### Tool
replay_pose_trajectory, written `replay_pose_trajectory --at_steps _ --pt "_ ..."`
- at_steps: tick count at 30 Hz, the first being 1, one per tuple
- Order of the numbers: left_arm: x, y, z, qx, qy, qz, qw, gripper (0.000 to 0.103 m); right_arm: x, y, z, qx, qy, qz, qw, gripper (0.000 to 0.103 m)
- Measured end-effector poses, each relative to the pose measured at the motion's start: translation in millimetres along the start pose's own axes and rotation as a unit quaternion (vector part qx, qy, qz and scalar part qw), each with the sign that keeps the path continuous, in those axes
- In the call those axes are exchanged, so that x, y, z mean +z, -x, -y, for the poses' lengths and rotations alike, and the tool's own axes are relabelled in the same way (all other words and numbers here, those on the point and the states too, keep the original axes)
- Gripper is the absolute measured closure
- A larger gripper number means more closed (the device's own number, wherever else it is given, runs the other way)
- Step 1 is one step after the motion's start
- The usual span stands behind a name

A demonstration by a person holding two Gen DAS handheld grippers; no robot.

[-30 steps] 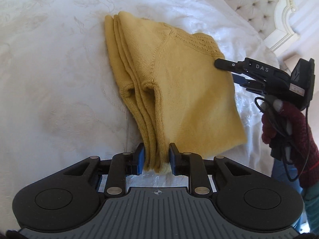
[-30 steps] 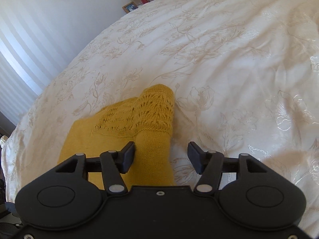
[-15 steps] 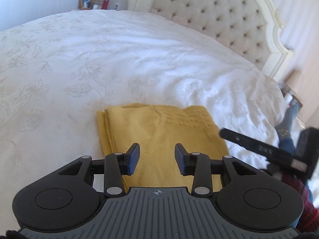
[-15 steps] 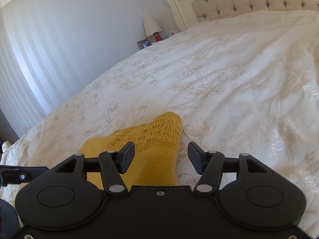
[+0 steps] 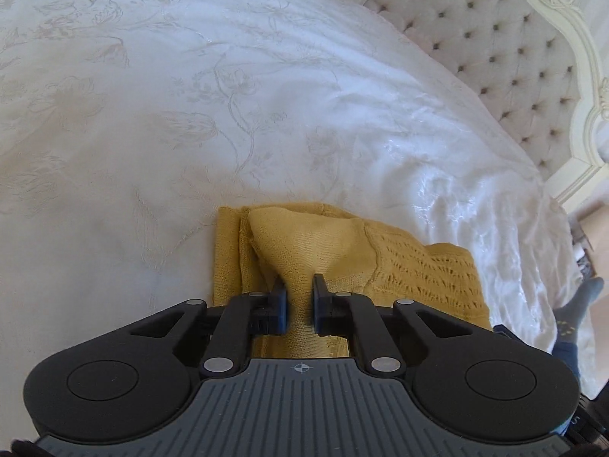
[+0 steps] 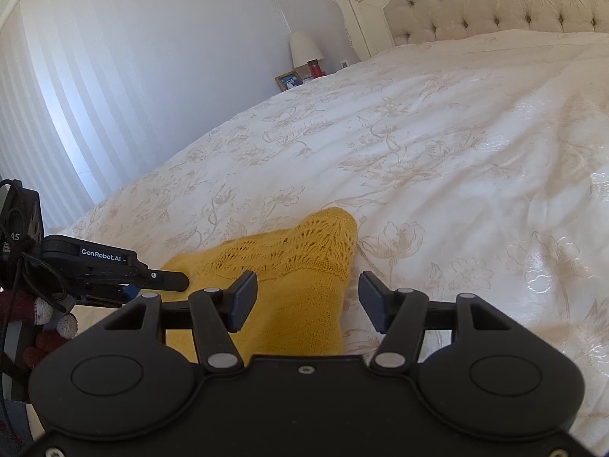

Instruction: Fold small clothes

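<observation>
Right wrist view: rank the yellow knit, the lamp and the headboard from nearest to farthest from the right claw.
1. Yellow knit: lying on the bedspread, reaching in between the open right claw fingers.
2. Lamp: far off, upper middle, beyond the bed's far edge.
3. Headboard: top right; too close to call against the lamp.

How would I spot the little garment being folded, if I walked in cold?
Look at the big bed with the tufted headboard and white floral bedspread. Near its edge lies a folded mustard-yellow knit, the only coloured thing on the cover. It has a lacy openwork band, and the left tongs are closing on a bunched fold.
</observation>
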State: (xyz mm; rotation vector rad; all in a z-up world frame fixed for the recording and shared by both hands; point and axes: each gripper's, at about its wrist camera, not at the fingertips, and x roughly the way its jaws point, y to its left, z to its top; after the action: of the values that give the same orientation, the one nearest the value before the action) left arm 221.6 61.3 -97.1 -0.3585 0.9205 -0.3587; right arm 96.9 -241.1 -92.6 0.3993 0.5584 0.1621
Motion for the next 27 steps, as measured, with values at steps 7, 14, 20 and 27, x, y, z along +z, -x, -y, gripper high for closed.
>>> replay_pose_trajectory --at_steps 7,14,20,27 --pt "-4.9 6.8 -12.7 0.030 -0.002 0.019 0.9994 0.093 19.3 -15.7 0.2 -0.002 0.002 -0.005 1.000 0.038" --pt "-9.3 4.2 0.0 0.059 -0.061 0.028 0.9960 0.089 20.5 -85.0 25.3 -0.075 0.001 -0.085 0.994 0.029" --pt "-13.0 30.3 6.3 0.071 -0.064 0.054 0.9939 0.065 31.3 -58.4 13.9 -0.081 0.020 -0.063 0.995 0.024" --pt "-34.9 81.0 32.2 0.071 -0.085 0.069 0.9915 0.000 38.5 10.5 -10.9 -0.063 0.039 -0.017 0.997 0.001"
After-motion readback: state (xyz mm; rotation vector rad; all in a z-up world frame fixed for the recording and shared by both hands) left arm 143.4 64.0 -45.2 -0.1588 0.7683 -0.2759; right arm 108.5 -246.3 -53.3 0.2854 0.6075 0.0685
